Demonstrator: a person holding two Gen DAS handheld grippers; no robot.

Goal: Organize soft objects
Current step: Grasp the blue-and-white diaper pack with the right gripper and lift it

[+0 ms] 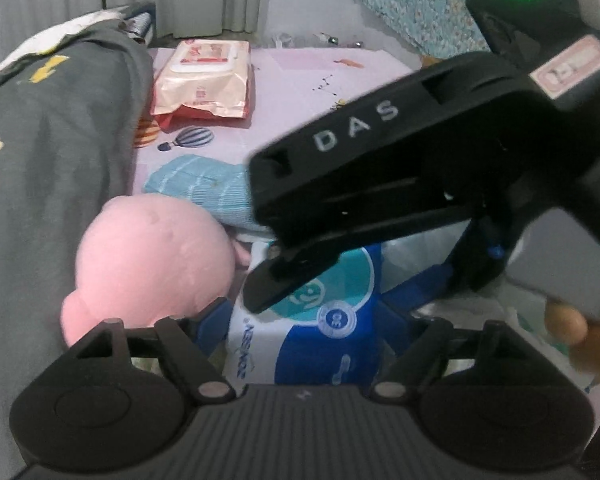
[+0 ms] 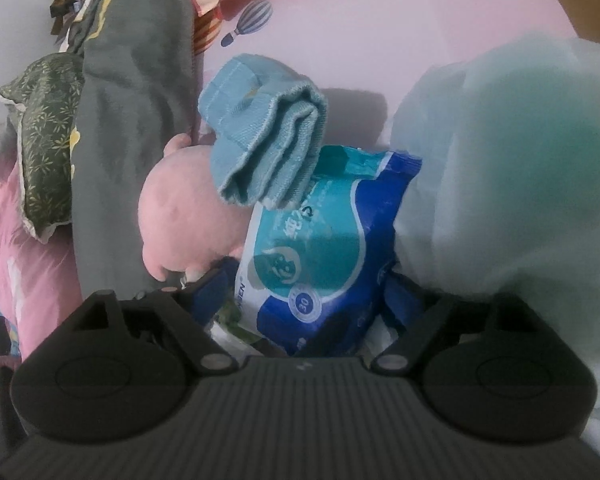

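Blue tissue pack [image 2: 320, 240] is lying on the pink sheet [image 2: 380, 40], long axis running away from both cameras, between the pink plush [image 2: 184, 220] and a pale bag [image 2: 500, 180]. A folded blue towel [image 2: 268, 132] is resting on its far end. Right gripper [image 1: 276, 264] is hanging directly over it, jaws spread, nothing gripped. Left gripper [image 1: 304, 332] is straddling its near end, also open and empty.
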